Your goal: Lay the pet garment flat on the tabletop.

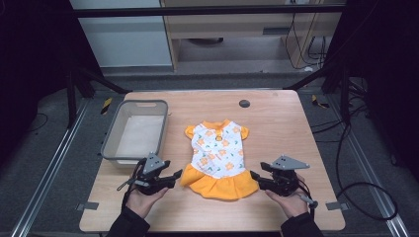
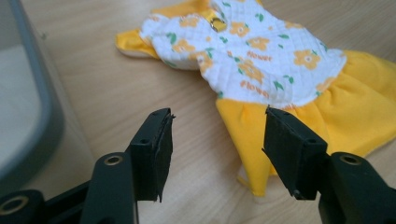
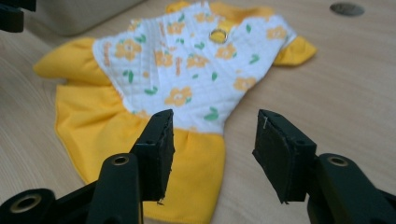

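1. In the middle of the wooden table: a small dress, spread flat, white top with orange flowers, orange sleeves and orange skirt, skirt end toward the person.
2. Just beside the skirt's left corner: the left gripper, jaws apart, nothing between them, aimed at the hem, not touching the cloth.
3. Just beside the skirt's right corner: the right gripper, jaws likewise apart and empty, clear of the cloth.
4. Under each gripper: a hand, left hand and right hand, coming in from the near edge.
5. Left of the dress, near the left gripper: a grey bin, upright on the table.
6. Beyond the dress, near the far edge: a dark round cap set in the tabletop.
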The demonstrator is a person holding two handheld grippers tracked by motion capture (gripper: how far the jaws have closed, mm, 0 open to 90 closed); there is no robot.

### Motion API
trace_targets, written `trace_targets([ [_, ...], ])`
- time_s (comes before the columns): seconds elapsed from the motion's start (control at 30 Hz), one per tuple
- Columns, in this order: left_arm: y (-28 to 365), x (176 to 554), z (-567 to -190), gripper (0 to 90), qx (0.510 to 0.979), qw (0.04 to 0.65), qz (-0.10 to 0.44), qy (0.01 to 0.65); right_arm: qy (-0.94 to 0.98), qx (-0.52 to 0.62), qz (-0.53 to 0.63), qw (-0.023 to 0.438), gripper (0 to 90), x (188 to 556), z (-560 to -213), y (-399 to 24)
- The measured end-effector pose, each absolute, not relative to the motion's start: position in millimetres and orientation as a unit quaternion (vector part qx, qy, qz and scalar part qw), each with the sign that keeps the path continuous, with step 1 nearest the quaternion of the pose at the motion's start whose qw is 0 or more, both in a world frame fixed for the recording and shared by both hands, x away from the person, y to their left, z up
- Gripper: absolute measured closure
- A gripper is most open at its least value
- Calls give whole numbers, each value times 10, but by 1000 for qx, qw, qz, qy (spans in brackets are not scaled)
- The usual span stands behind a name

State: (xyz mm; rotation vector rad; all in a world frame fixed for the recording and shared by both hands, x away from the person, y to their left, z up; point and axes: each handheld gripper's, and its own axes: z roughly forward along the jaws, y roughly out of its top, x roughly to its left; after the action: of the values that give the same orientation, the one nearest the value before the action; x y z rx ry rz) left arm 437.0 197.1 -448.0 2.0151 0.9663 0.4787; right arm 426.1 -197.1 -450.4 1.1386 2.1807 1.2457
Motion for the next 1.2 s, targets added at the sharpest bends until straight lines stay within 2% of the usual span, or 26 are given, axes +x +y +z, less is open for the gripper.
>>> trace_targets([
  [0.13, 1911, 4370, -4571, 427, 812, 400, 184, 383, 786, 408, 428, 183, 490, 4253, -4632, -1952],
  [0.43, 1783, 4356, -4715, 542, 831, 384, 148, 375, 814, 406, 382, 160, 540, 4278, -4901, -1858],
  [0.53, 1762, 4376, -4755, 608, 834, 375, 141, 379, 818, 411, 374, 149, 567, 4281, -4951, -1853],
  [0.67, 1758, 4433, -4789, 751, 835, 374, 118, 387, 825, 409, 362, 145, 638, 4280, -5004, -1833],
  [0.8, 1782, 4452, -4775, 850, 831, 380, 113, 389, 827, 414, 357, 133, 803, 4273, -4984, -1826],
  [0.9, 1818, 4432, -4717, 857, 824, 394, 117, 390, 828, 408, 363, 131, 836, 4273, -4930, -1848],
  [1.03, 1869, 4410, -4669, 857, 816, 403, 119, 396, 821, 401, 386, 123, 837, 4242, -4832, -1914],
  [1.2, 1853, 4407, -4776, 839, 828, 371, 108, 406, 821, 399, 397, 92, 831, 4181, -4756, -2060],
])
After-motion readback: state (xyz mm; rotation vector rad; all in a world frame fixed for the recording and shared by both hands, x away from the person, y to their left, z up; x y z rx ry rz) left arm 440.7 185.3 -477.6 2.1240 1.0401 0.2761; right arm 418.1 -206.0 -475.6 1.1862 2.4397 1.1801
